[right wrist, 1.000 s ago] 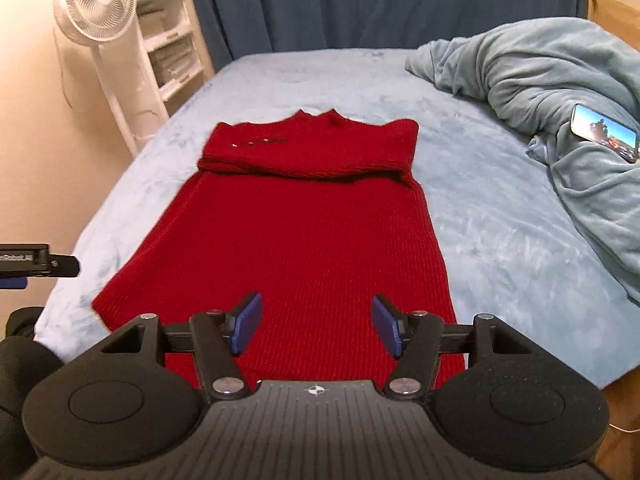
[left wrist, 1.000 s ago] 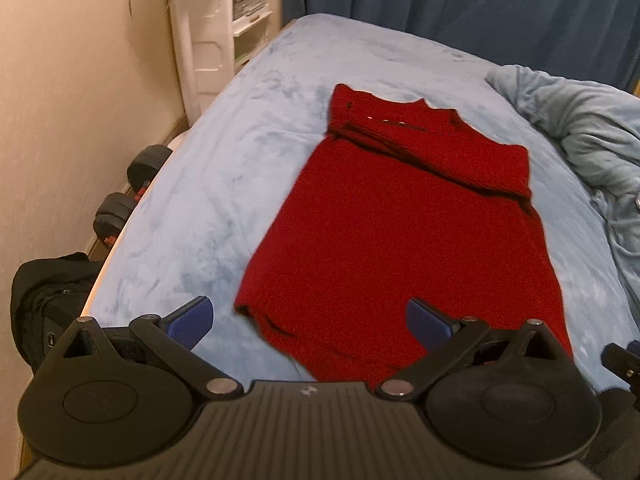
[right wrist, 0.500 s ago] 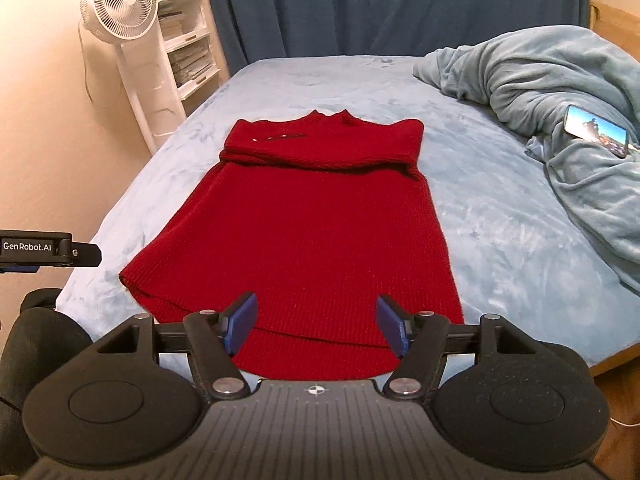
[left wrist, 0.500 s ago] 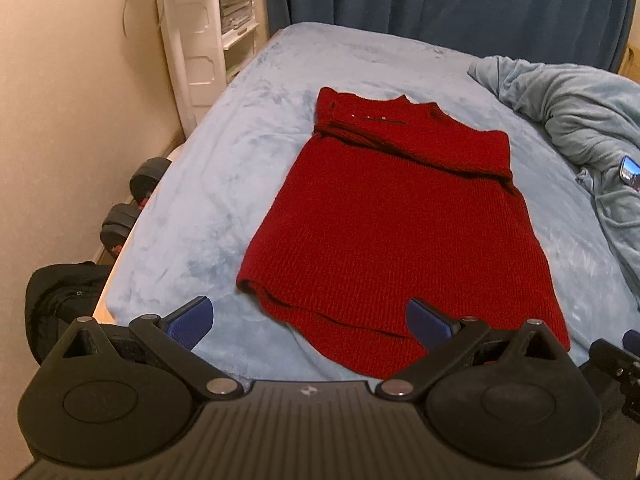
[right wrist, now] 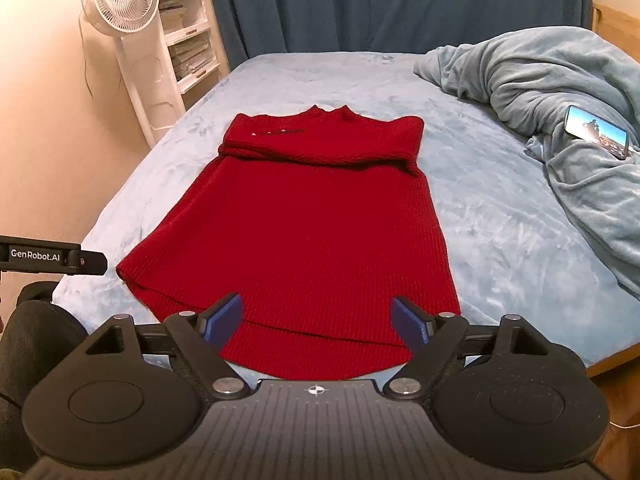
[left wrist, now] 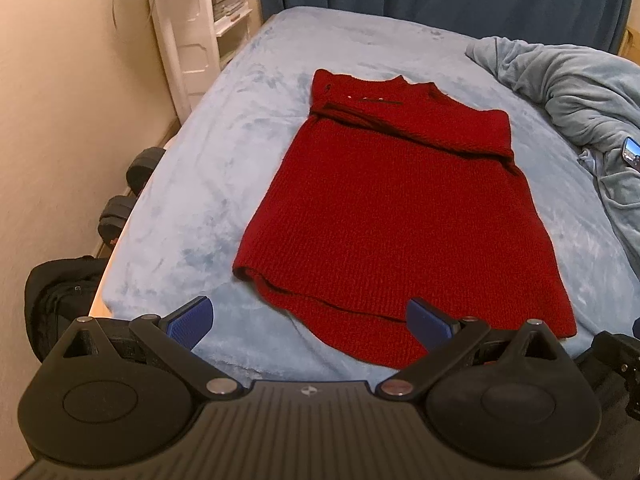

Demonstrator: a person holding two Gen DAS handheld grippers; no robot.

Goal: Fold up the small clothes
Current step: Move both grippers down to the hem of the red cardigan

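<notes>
A red knit garment (left wrist: 396, 208) lies flat on the light blue bed (left wrist: 208, 184), its top part folded over at the far end and its hem near me. It also shows in the right wrist view (right wrist: 304, 224). My left gripper (left wrist: 308, 320) is open and empty, held above the near hem and the bed's front left. My right gripper (right wrist: 318, 322) is open and empty, held just above the hem's middle. The left gripper's side (right wrist: 52, 258) shows at the left of the right wrist view.
A crumpled blue blanket (right wrist: 552, 92) lies at the right of the bed with a lit phone (right wrist: 598, 132) on it. A white fan (right wrist: 120, 0) and shelves (right wrist: 188, 40) stand at the left. Dumbbells (left wrist: 120, 216) and a black bag (left wrist: 60, 292) lie by the wall.
Both grippers have pulled back and up from the garment, so its whole hem now shows. The garment has not moved. Both stay open.
</notes>
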